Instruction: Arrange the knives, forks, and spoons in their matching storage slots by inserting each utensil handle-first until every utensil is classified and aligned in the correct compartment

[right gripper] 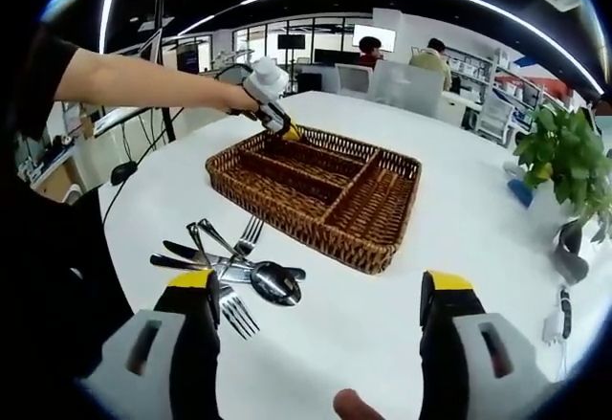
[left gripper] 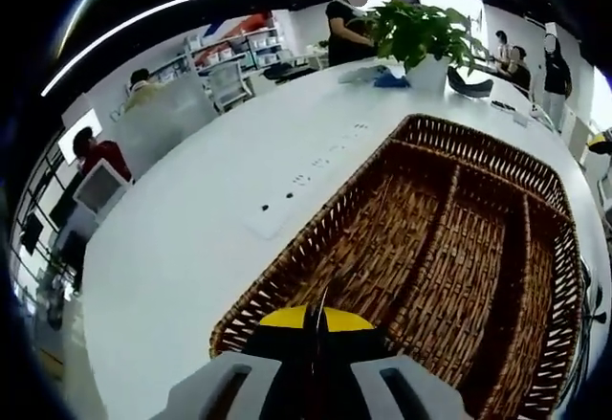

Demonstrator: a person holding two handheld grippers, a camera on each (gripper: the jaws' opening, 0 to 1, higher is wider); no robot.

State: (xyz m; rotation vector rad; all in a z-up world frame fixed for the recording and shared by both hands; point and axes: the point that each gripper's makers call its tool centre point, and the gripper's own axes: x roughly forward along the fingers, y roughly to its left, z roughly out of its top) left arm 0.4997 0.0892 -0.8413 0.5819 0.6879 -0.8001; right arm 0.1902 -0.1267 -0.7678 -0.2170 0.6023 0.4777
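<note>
Utensils (right gripper: 225, 272) lie in a loose pile on the white counter (right gripper: 459, 219), outside the wicker tray (right gripper: 378, 248), just off its near long side. I make out forks, a spoon, maybe knives; handles mostly point away from me toward the tray, tines and bowl toward my right gripper (right gripper: 320, 320).

Right gripper hangs just short of the pile, jaws spread wide, nothing between them. Pile sits toward its left jaw, so I judge it needs a small shift left and fwd, and this is the nearer gripper.

Left gripper (right gripper: 285, 131) is at the tray's far rim, well apart from the pile. In the left gripper view its jaws look pressed together over a compartment, thin dark sliver between the yellow tips (left gripper: 316, 320); can't tell if that's a utensil. Compartments look bare.
</note>
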